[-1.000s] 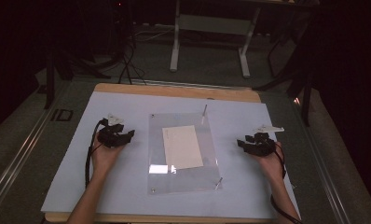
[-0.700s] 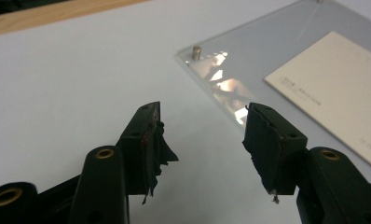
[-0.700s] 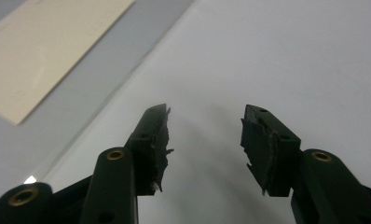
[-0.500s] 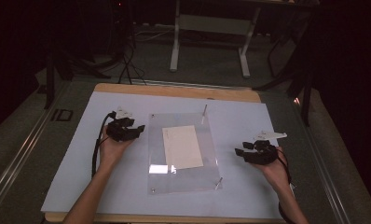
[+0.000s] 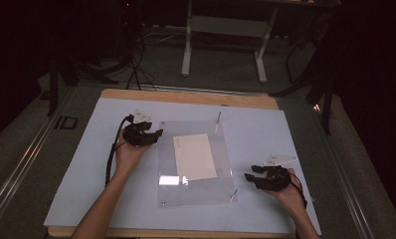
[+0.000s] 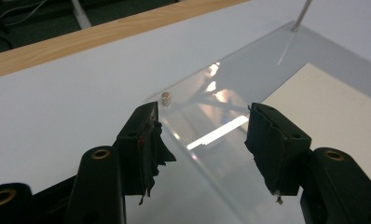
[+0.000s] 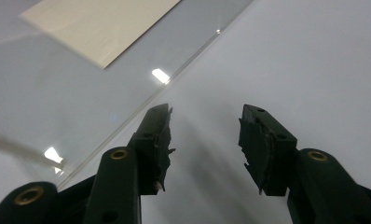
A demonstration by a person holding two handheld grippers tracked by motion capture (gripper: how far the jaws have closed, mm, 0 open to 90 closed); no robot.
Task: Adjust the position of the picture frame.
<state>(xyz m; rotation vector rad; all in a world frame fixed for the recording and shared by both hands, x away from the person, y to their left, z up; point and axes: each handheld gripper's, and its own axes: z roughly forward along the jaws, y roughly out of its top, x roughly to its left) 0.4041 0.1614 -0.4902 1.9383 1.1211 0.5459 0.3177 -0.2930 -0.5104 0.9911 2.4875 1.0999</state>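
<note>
While both hands work at opposite corners of the clear acrylic sheet (image 5: 196, 164), the action sits squarely in the middle of the desk (image 5: 76, 189). That transparent panel lies flat on the pale desk surface, a cream paper sheet (image 5: 194, 156) resting under or on it near its centre, I cannot tell which. Thin metal pins (image 5: 218, 121) stand at its far right corner and at its near right corner, and a small stud (image 6: 166, 98) marks the far left corner.

Over at that far left corner, the left gripper (image 5: 153, 135) hovers with its claw spread wide, nothing pinched. In the left gripper view the two black jaws straddle the panel's left edge, the stud just beyond the left jaw, reflections of light gleaming on the acrylic between them. The left gripper (image 6: 202, 126) has just been easing its jaws a little wider, with only the panel's edge lying below the gap.

Down by the near right corner, the right gripper (image 5: 250, 177) points toward the panel's right edge, just beside the near pin. Its claw is spread too, though the jaws have just been narrowing a touch, nothing between them. In the right gripper view the right gripper (image 7: 204, 121) hangs over bare desk, the panel's edge running just left of the left jaw, the paper sheet farther off.
</note>
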